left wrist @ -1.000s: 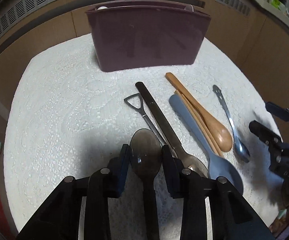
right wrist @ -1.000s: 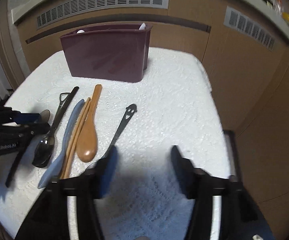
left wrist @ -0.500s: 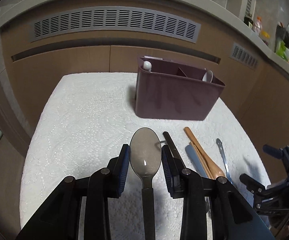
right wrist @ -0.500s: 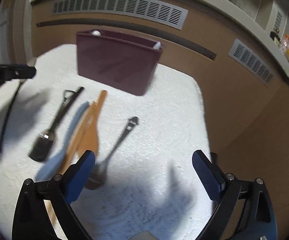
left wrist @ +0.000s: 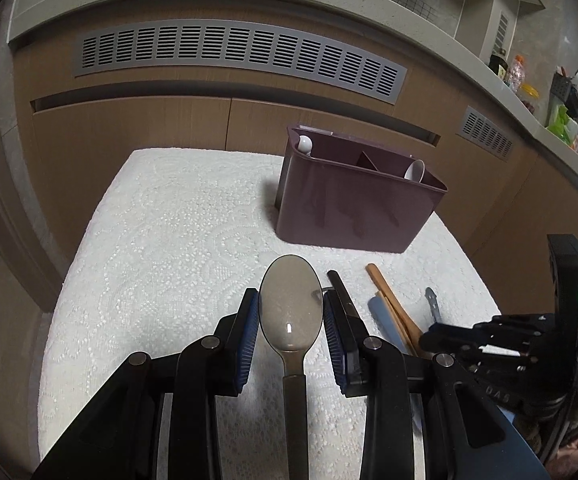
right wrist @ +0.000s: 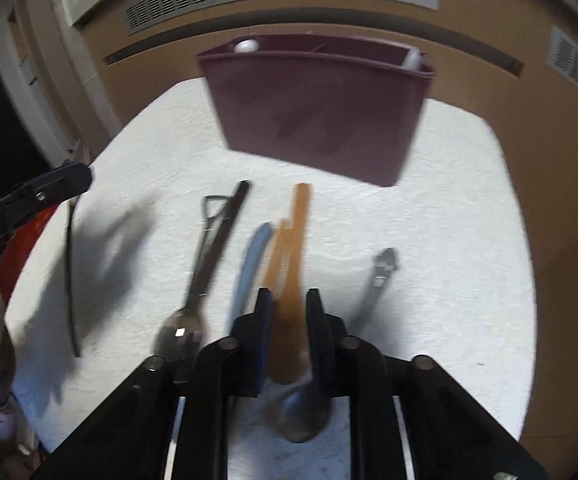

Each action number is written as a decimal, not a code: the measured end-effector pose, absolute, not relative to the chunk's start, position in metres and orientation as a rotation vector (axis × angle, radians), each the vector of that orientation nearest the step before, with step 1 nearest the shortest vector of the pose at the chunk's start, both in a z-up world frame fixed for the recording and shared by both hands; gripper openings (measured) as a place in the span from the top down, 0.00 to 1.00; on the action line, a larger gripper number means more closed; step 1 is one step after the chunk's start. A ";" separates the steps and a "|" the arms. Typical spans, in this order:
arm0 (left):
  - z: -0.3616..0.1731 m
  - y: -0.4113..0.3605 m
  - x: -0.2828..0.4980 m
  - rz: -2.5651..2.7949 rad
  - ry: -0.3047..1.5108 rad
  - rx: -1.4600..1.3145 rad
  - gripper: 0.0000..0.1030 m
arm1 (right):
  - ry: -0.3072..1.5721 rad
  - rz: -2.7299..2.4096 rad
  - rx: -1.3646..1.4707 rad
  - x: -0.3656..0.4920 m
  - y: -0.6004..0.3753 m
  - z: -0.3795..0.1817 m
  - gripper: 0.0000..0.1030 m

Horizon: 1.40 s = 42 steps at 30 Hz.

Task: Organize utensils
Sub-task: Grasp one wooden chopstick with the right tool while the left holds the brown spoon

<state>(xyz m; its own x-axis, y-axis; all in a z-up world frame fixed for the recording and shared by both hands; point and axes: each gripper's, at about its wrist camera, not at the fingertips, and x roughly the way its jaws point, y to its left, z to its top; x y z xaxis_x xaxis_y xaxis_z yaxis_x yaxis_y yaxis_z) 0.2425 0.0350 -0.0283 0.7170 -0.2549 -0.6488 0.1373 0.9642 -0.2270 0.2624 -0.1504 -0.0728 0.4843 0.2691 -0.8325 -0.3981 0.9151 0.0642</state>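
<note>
Nearest in the left wrist view, the left gripper [left wrist: 291, 320] holds a translucent smoky-grey plastic spoon [left wrist: 290, 310]. Its jaws are narrowed onto the neck just below the bowl, which stands up between the blue pads [left wrist: 249, 336]. A second ago this spoon hung low over the row of utensils; now it is lifted clear of the white lace tablecloth [left wrist: 161, 240], and the maroon utensil caddy [left wrist: 353, 204] has dropped from the top of the view towards its middle. I judge the pick finished and the carry to the caddy begun.

The spoon's long axis runs straight along the gripper's fingers, handle back towards the camera, bowl forward and concave side up. It points somewhat left of the caddy, so it will probably need tipping handle-down before it goes in.

The right gripper [right wrist: 289, 340] has changed more. Half a second ago its jaws were spread wide above the cloth; now they are brought close together low over the row, either side of the wooden spoon [right wrist: 289, 308]. The blur hides whether the pads actually touch it, so I cannot tell if it is gripped. A grey metal spoon [right wrist: 303, 416] lies just under the fingers.

Further out lie the blue spoon [right wrist: 251, 264], wooden chopsticks [right wrist: 277, 248], a steel spoon [right wrist: 179, 336] beside a black-handled utensil [right wrist: 229, 216], and another steel handle [right wrist: 381, 276]. All lie roughly parallel, handles towards the caddy. Beyond, two white utensil ends show in the caddy's end compartments, before wooden cabinet fronts [left wrist: 129, 128].
</note>
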 end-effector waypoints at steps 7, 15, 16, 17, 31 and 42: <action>-0.033 0.033 0.244 -0.223 0.755 -0.180 0.68 | 1.017 0.380 -0.193 0.269 -0.134 -0.086 0.94; -0.037 0.034 0.243 -0.226 0.773 -0.186 0.68 | 1.057 0.372 -0.175 0.281 -0.131 -0.087 0.91; -0.037 0.034 0.242 -0.228 0.773 -0.184 0.68 | 1.053 0.378 -0.160 0.278 -0.135 -0.086 0.92; -0.036 0.033 0.241 -0.230 0.772 -0.182 0.68 | 1.036 0.374 -0.147 0.273 -0.140 -0.081 0.91; -0.014 0.010 0.227 -0.251 0.746 -0.137 0.68 | 0.928 0.330 -0.116 0.248 -0.193 -0.049 0.88; -0.014 0.009 0.229 -0.256 0.760 -0.126 0.68 | 0.954 0.347 -0.139 0.238 -0.198 -0.072 0.88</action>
